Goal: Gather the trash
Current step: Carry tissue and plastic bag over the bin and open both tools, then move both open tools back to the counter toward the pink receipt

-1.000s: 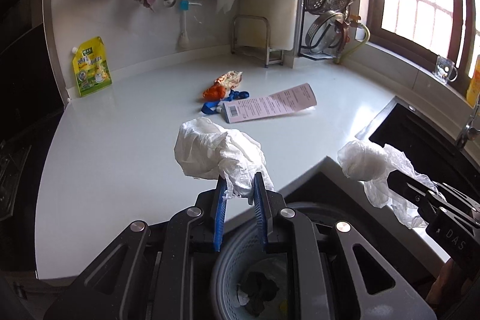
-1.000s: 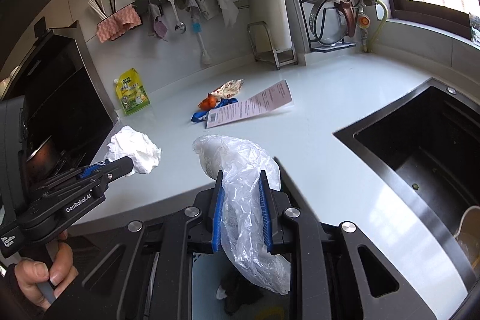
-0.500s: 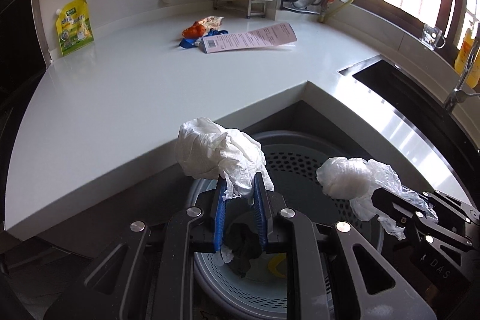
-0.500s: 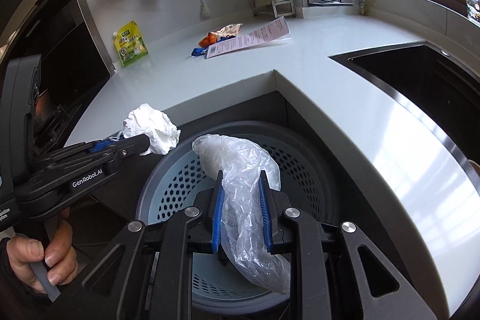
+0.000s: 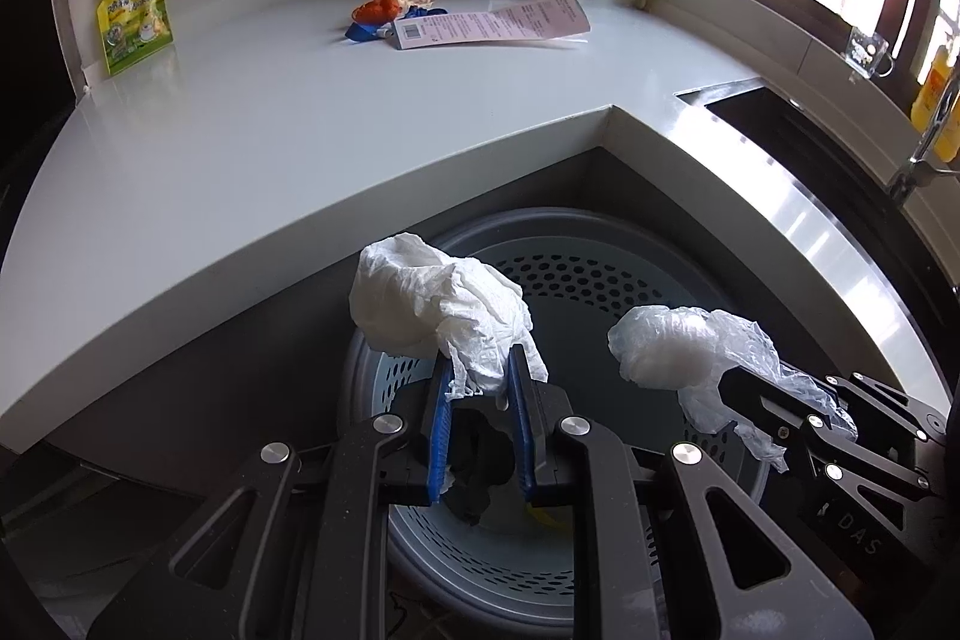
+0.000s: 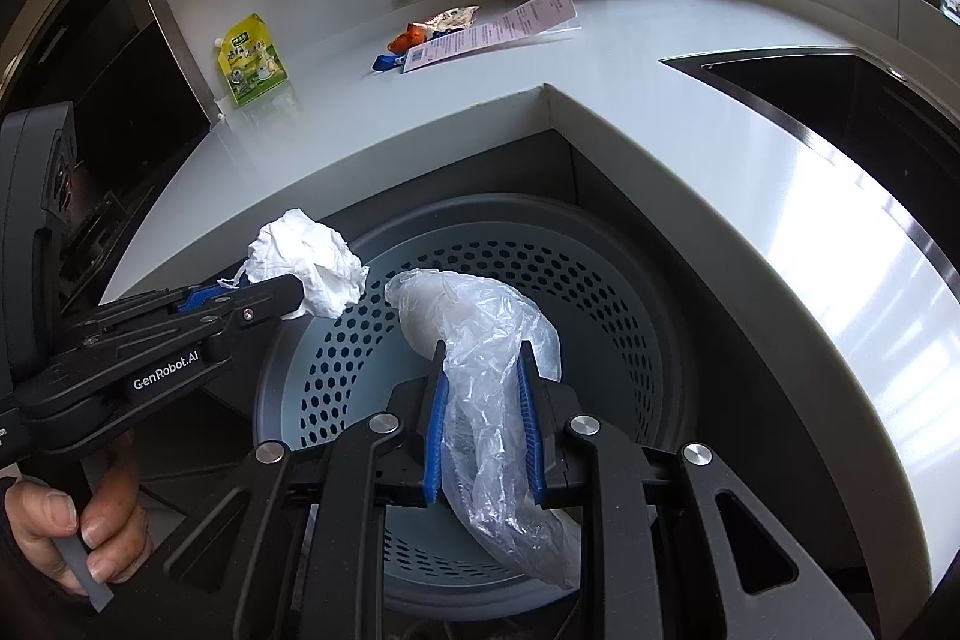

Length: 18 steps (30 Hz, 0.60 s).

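**A:** Item one, left side?

**B:** The left gripper [image 5: 480, 376], black with blue finger pads, is pinching a crumpled white paper tissue wad [image 5: 432, 307]; the jaws are standing narrowed on a tail of the tissue, with the bulk bunching above the tips. It is hanging over the near-left rim of the round grey perforated plastic waste bin [image 5: 600, 274].

**A:** Item two, right side?

**B:** The right gripper [image 6: 483, 400] is clamping a clear crinkled plastic bag with a whitish lump inside [image 6: 474, 316]. The jaws are closing partway onto the film; the lump is sitting above the tips and a loose tail is drooping below. It is hanging over the bin's opening.

**A:** Bin contents?

**B:** Something dark is lying at the bottom; I cannot tell what.

**A:** Step in hand?

**B:** Judging by position, both pieces are being held over the bin for the drop. Next is calling for opening each pair of jaws wide enough that tissue and film are falling clear; the film may be clinging to a pad.

**A:** Outstanding stock?

**B:** On the white countertop [image 5: 240, 148]: a pink printed paper slip [image 5: 492, 22], an orange snack wrapper [image 5: 390, 1] and a blue strip [image 5: 363, 31], touching one another, well apart from the bin.
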Motion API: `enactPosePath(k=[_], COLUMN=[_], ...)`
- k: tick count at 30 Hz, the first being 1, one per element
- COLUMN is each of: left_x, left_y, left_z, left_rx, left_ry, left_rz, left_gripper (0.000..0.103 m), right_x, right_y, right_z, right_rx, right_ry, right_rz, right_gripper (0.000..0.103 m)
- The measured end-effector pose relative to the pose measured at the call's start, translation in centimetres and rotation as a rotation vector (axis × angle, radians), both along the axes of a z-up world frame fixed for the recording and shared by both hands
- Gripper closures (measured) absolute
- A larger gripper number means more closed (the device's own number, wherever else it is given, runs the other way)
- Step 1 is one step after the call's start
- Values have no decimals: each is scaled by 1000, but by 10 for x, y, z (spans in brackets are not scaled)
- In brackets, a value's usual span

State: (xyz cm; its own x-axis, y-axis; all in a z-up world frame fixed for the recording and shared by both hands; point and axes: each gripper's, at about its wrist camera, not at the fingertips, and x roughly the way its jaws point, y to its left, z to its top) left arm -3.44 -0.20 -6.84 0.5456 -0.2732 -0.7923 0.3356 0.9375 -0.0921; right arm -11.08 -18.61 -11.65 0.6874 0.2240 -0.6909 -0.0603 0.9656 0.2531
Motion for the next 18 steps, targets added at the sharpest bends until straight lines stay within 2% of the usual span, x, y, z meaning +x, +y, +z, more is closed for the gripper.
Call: enactPosePath(k=[7,9,11,12,14,16,18], left_x=[1,1,1,1,1,2,1], left_y=[2,2,3,3,4,6,7], left_z=[-1,-2,-5,-6,-7,-7,-7], left_rx=[1,2,3,3,4,2,0], left_ry=[9,14,21,24,25,21,16], left_rz=[4,3,2,2,9,17,20], left_gripper=[79,73,67,65,54,46,42], right_x=[0,-1,-1,-1,0,0,0], right_y=[-4,-5,-7,-8,-10,-10,-11], right_z=[-2,-2,-1,-1,-1,-2,-2], right_rx=[2,2,8,9,9,13,19], right_ry=[-2,-4,-12,-13,-10,-9,-6], right_rz=[-17,-30,-43,-45,-47,-49,-52], right_gripper=[76,57,50,50,50,50,50])
